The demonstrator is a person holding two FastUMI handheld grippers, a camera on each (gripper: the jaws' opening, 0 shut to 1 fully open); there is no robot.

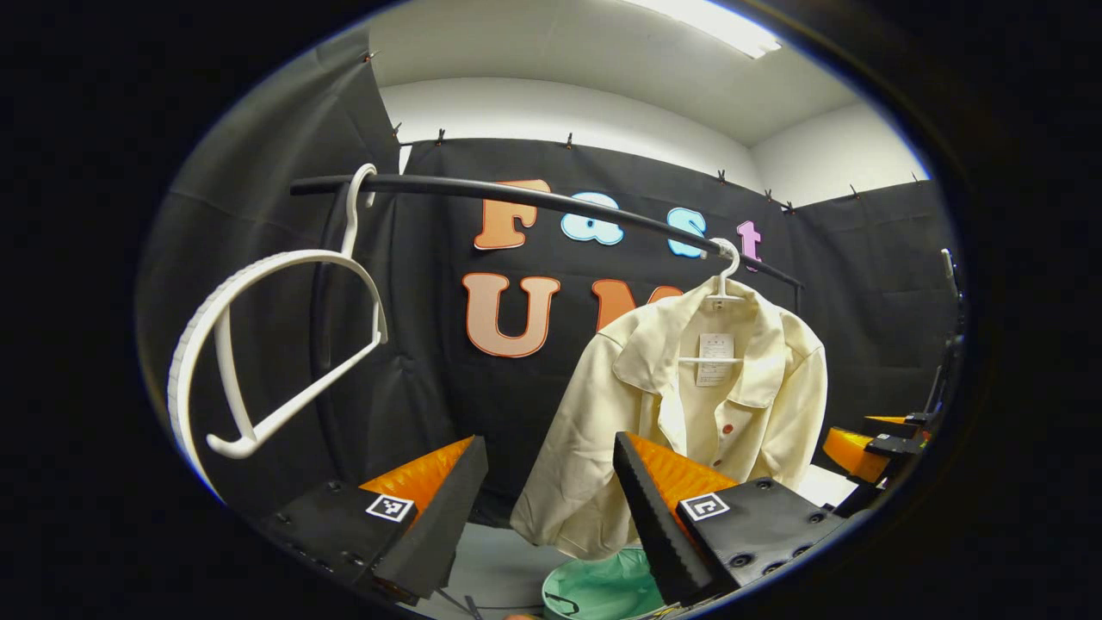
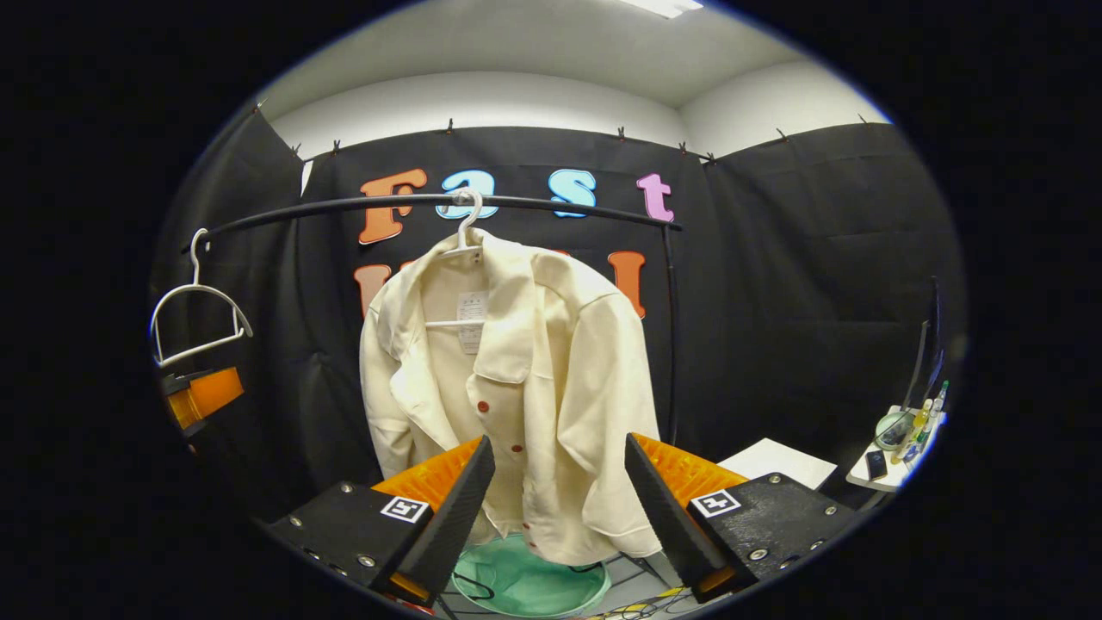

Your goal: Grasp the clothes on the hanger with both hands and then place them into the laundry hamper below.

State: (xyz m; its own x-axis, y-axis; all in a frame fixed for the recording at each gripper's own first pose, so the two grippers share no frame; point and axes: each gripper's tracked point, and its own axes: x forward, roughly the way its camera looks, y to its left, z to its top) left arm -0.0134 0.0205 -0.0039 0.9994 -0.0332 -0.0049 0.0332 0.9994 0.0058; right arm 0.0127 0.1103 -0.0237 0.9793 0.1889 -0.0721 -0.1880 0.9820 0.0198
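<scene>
A cream button-up shirt (image 1: 689, 405) (image 2: 516, 379) hangs on a white hanger (image 1: 723, 284) (image 2: 467, 220) from a black rail (image 1: 516, 194) (image 2: 344, 207). Below it stands the hamper (image 1: 603, 590) (image 2: 525, 585), lined with a pale green bag. My left gripper (image 1: 547, 517) is open, short of the shirt and to its left; its fingers hold nothing. My right gripper (image 2: 560, 512) is open in front of the shirt's lower half, apart from the cloth. Each gripper also appears at the edge of the other's view: the right gripper (image 1: 869, 448) and the left gripper (image 2: 202, 396).
An empty white hanger (image 1: 284, 344) (image 2: 194, 319) hangs at the rail's left end, close to my left gripper. A white sheet (image 2: 779, 461) and a small table with bottles (image 2: 904, 439) stand at the right. Black cloth walls close in the booth.
</scene>
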